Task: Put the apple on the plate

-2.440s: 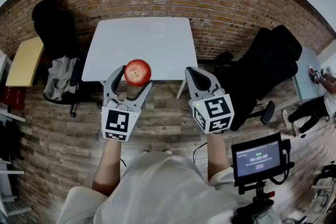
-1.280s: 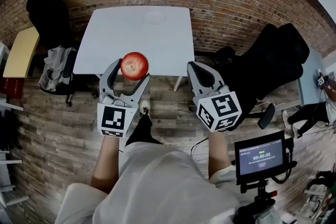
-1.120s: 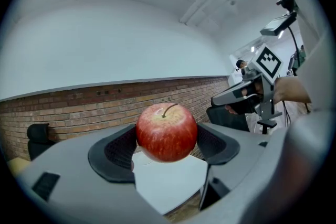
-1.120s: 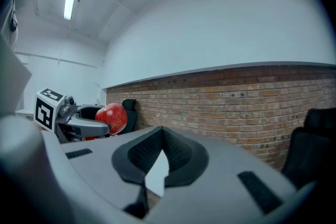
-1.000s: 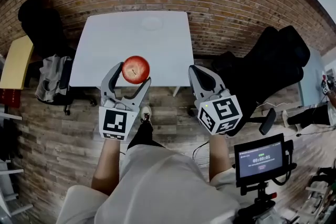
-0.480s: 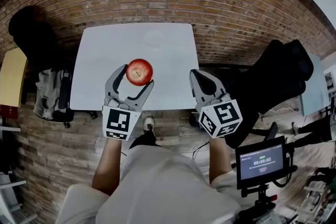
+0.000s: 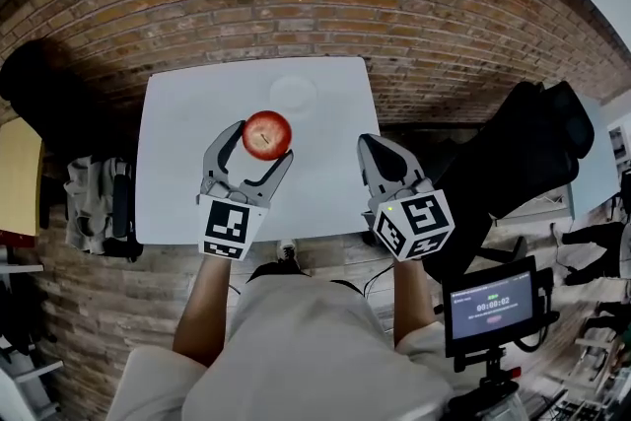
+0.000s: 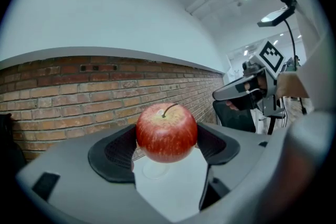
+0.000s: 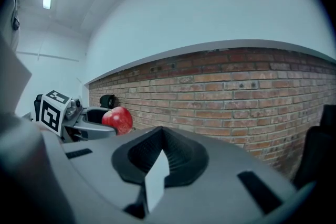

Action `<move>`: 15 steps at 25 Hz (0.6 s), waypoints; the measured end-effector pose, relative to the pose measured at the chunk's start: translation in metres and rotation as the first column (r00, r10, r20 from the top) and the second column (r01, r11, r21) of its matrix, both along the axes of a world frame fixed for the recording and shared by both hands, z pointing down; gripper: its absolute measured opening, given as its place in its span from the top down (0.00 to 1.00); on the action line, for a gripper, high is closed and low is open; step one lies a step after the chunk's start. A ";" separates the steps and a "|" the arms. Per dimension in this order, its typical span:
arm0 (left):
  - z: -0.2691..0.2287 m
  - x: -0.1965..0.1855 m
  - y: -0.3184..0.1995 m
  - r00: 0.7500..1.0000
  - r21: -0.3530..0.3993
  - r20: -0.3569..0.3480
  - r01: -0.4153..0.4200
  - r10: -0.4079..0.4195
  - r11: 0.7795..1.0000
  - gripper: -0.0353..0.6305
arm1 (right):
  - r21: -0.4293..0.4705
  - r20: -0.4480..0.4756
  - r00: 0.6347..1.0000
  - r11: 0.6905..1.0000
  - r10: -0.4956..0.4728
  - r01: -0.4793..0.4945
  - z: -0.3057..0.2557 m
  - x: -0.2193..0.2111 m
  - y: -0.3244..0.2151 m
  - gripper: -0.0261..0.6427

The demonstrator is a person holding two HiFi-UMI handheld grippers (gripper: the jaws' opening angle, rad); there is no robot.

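Observation:
A red apple (image 7: 267,134) is clamped between the jaws of my left gripper (image 7: 262,137), held in the air over the white table (image 7: 177,163). In the left gripper view the apple (image 8: 167,132) sits stem up between the black pads (image 8: 113,152). A pale round plate (image 7: 293,94) lies on the table's far half, just beyond the apple; the plate (image 8: 151,168) shows below the fruit. My right gripper (image 7: 371,145) hovers over the table's right edge with its jaws together and nothing in them. From the right gripper view (image 9: 160,152) the apple (image 9: 118,119) shows at the left.
A brick wall (image 7: 296,5) stands right behind the table. A black chair with a bag (image 7: 532,153) is at the right, and a small monitor (image 7: 490,306) is at the lower right. A chair with clothes (image 7: 94,202) stands to the left.
The person has walked up to the table, so both grippers now hang over its near half instead of the wooden floor. The apple stays held in the left gripper.

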State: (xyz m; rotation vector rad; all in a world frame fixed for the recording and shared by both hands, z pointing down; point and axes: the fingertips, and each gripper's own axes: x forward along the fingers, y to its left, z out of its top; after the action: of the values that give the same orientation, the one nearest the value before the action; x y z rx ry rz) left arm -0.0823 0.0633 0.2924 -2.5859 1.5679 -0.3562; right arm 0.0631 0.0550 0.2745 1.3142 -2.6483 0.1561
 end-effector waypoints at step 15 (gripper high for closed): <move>0.029 -0.011 -0.062 1.000 -0.037 0.017 -0.013 0.014 0.999 0.39 | -0.025 -0.037 0.999 1.000 0.016 -0.017 0.017 -0.011 -0.040 0.96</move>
State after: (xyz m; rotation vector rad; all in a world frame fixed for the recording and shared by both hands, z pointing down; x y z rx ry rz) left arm -0.0929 0.0016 0.3217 -2.6124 1.5520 -0.4085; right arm 0.0525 0.0154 0.2916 1.3180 -2.5971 0.1661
